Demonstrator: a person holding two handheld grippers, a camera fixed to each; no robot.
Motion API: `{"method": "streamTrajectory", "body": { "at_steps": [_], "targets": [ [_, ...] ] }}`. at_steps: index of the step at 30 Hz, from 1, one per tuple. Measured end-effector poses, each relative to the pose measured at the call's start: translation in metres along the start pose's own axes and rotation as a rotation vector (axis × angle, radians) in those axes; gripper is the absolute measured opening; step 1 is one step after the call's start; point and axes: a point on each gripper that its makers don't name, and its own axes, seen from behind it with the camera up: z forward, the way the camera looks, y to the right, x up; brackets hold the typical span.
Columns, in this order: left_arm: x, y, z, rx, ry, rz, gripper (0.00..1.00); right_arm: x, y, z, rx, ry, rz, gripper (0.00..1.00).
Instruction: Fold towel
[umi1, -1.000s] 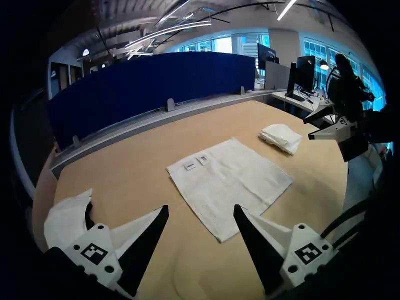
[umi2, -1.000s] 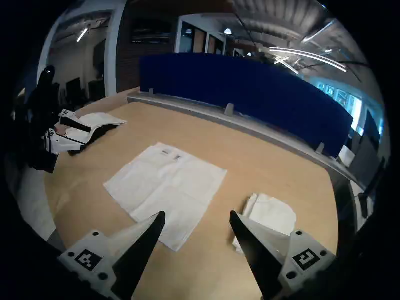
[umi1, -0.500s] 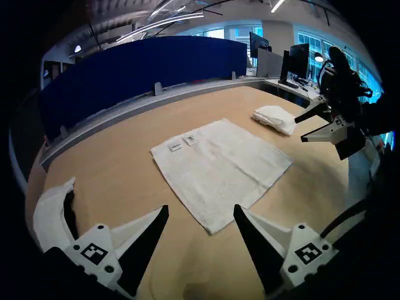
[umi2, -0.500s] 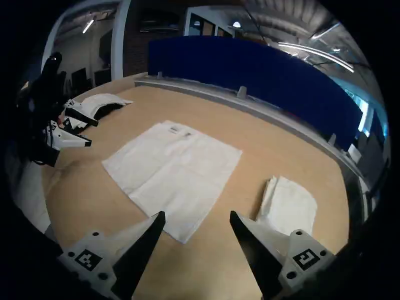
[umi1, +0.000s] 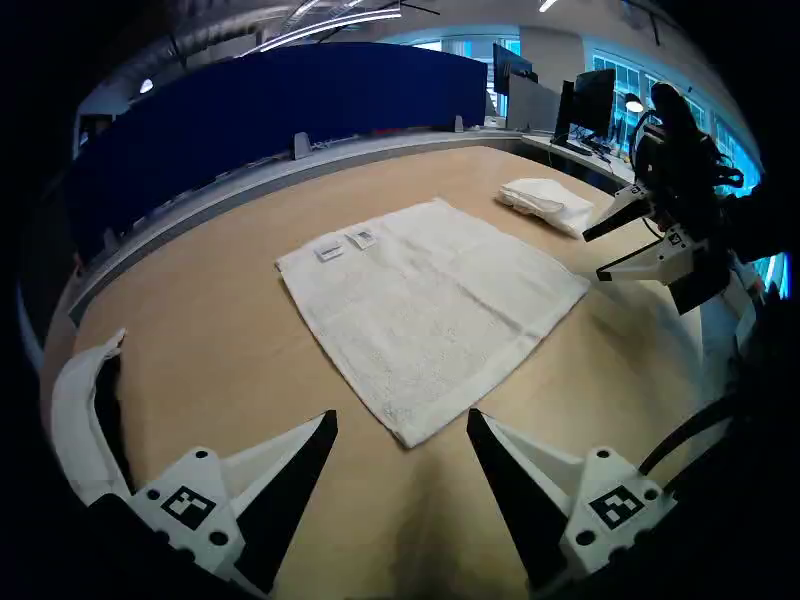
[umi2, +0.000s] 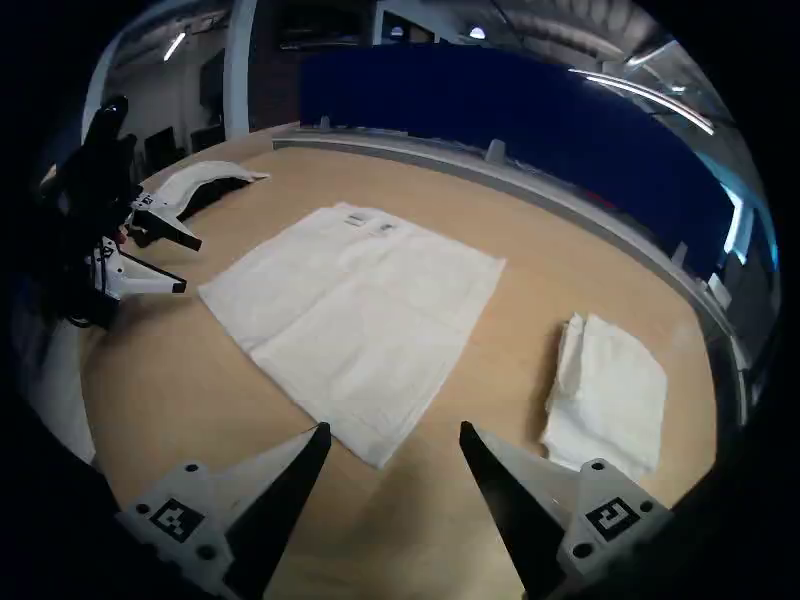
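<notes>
The towel (umi1: 430, 300) lies spread flat on the bench (umi1: 200, 330), set cornerwise to both grippers. It looks near square, so its long axis cannot be told. Two small tags (umi1: 345, 243) sit on its far edge.

In the left gripper view, the nearest corner points to 6 o'clock and lies just ahead of the gap between the left gripper's (umi1: 400, 415) fingers, which are spread wide and hold nothing. This view takes in the right gripper (umi1: 593, 257) at 3 o'clock, off the towel's right corner, fingers apart. A folded towel (umi1: 548, 203) lies at 1 o'clock, with monitors (umi1: 590, 100) behind it and a white cloth (umi1: 75, 420) at 8 o'clock.

In the right gripper view, a towel corner again points to 6 o'clock, just short of that gripper's spread, empty fingers. The left gripper appears at 9 o'clock, beside the towel's left corner. A blue partition (umi2: 520, 100) runs across 12 o'clock.
</notes>
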Motion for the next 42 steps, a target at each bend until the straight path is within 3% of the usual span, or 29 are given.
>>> {"method": "streamTrajectory", "body": {
  "at_steps": [17, 21, 30, 33, 42],
  "targets": [
    [-0.015, 0.007, 0.013, -0.023, -0.045, -0.004, 0.96, -0.017, -0.006, 0.014, 0.021, -0.028, -0.007, 0.94],
    [-0.017, 0.010, 0.014, -0.036, -0.060, 0.001, 0.94, -0.020, -0.008, 0.016, 0.027, -0.036, -0.003, 0.86],
    [-0.026, 0.008, 0.019, -0.039, -0.109, 0.002, 0.77, -0.028, -0.009, 0.017, 0.046, -0.058, 0.018, 0.62],
    [-0.027, 0.006, 0.020, -0.032, -0.117, 0.012, 0.72, -0.032, -0.009, 0.017, 0.052, -0.067, 0.020, 0.60],
    [-0.027, 0.002, 0.019, -0.028, -0.150, 0.010, 0.57, -0.031, -0.012, 0.018, 0.064, -0.076, 0.030, 0.41]
  ]
}}
